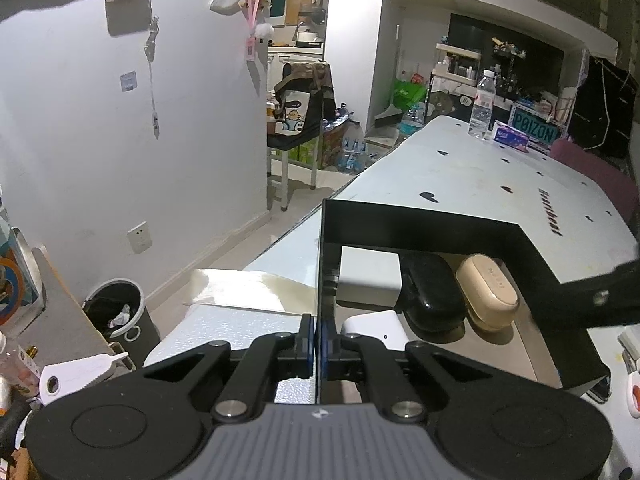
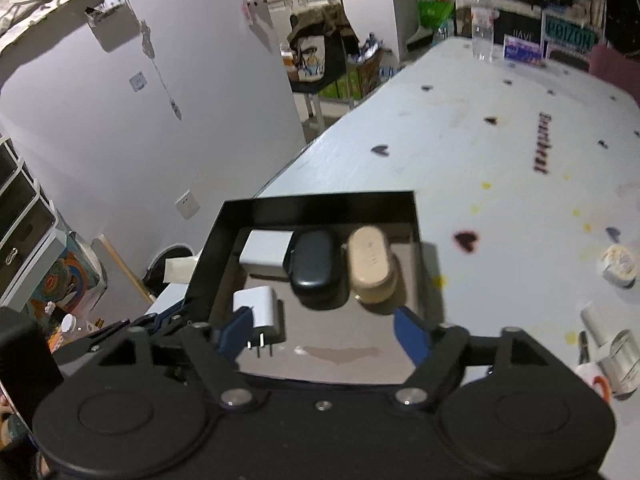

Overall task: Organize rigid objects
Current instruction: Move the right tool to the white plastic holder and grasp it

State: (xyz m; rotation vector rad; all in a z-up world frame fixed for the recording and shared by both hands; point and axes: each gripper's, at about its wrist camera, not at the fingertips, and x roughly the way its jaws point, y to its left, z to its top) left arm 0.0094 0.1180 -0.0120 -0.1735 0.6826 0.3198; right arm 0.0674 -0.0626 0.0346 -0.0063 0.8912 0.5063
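Note:
A black open box (image 2: 316, 204) sits on the white table (image 2: 500, 152). Inside lie a white block (image 2: 266, 254), a black case (image 2: 316, 264), a beige case (image 2: 370, 260) and a white plug adapter (image 2: 258, 306) with prongs toward me. My left gripper (image 1: 319, 344) is shut on the box's left wall (image 1: 320, 272); the box (image 1: 420, 216), black case (image 1: 432, 292) and beige case (image 1: 486, 290) show in its view. My right gripper (image 2: 324, 330) is open over the box's near side, its left finger beside the adapter.
A water bottle (image 1: 482, 104) and tissue pack (image 1: 510, 136) stand at the table's far end. Small items (image 2: 618, 264) lie on the table at right. A dustbin (image 1: 116, 312) stands on the floor to the left, by the wall.

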